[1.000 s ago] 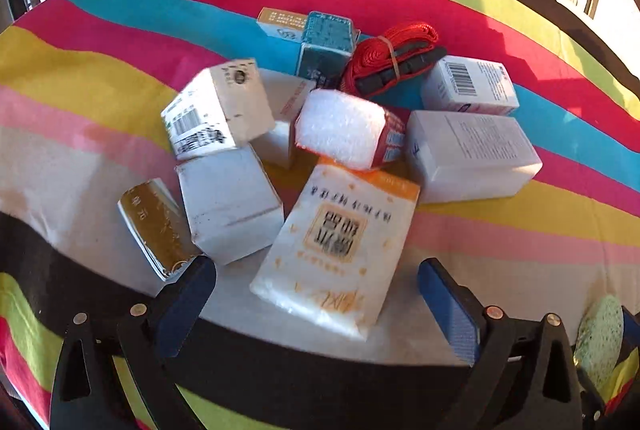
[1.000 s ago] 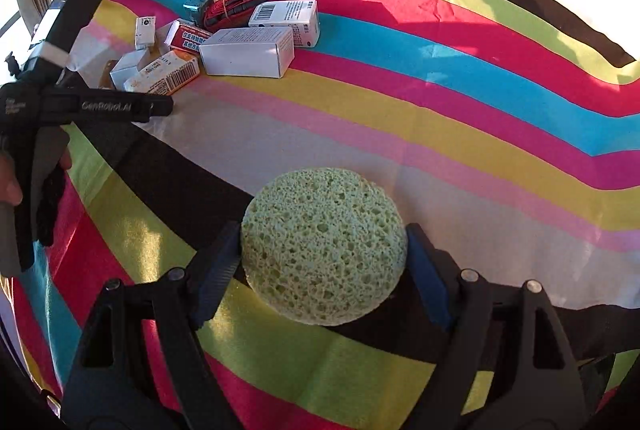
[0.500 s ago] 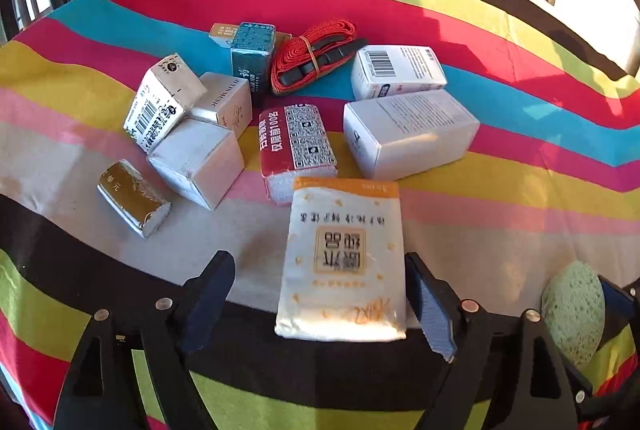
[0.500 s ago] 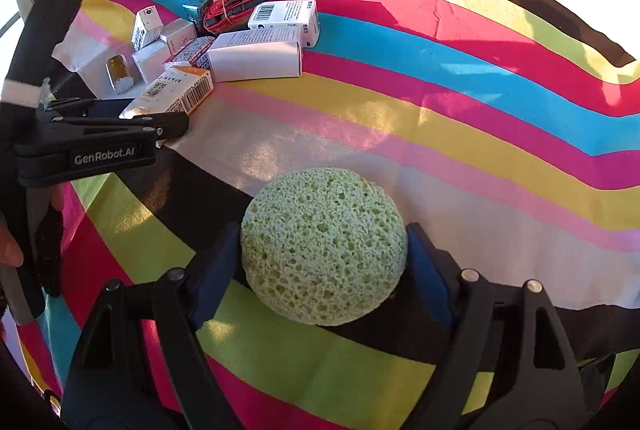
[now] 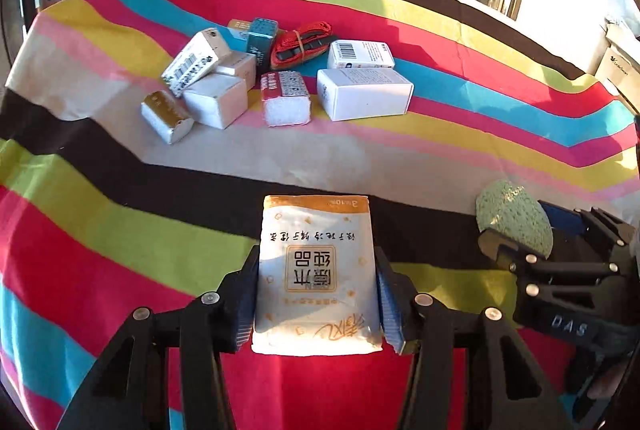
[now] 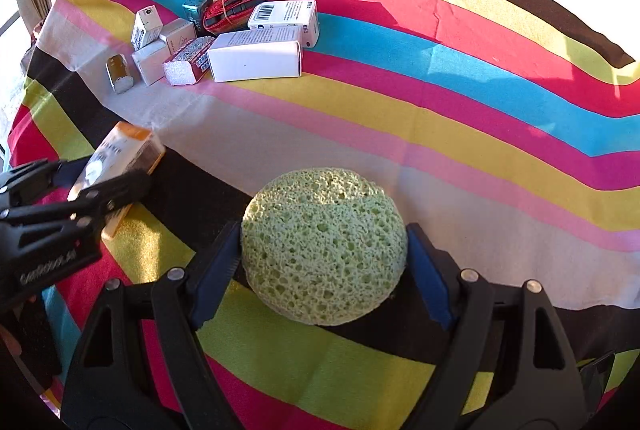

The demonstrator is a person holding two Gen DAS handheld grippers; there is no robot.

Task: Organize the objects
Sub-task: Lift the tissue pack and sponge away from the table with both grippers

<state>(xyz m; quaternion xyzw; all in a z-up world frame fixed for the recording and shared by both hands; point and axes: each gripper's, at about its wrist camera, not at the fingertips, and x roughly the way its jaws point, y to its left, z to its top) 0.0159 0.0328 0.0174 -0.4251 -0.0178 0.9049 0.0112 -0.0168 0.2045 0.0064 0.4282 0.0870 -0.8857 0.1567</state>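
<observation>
Striped cloth (image 5: 460, 78) covers the table, far edge curving along the windows. Left gripper (image 5: 316, 294) pinches a white and orange tissue pack (image 5: 316, 270) by its long sides, over the near stripes, well apart from the pile. Right gripper (image 6: 324, 262) squeezes a round green sponge (image 6: 324, 246), just right of the left gripper. Pile at far left: big white box (image 5: 364, 94), barcode box (image 5: 360, 55), red tissue pack (image 5: 285, 98), red strap (image 5: 300, 42), teal box (image 5: 261, 34), small white boxes (image 5: 216, 98), gold pack (image 5: 166, 116). Wide bare cloth lies between pile and grippers, and across the whole right side.
</observation>
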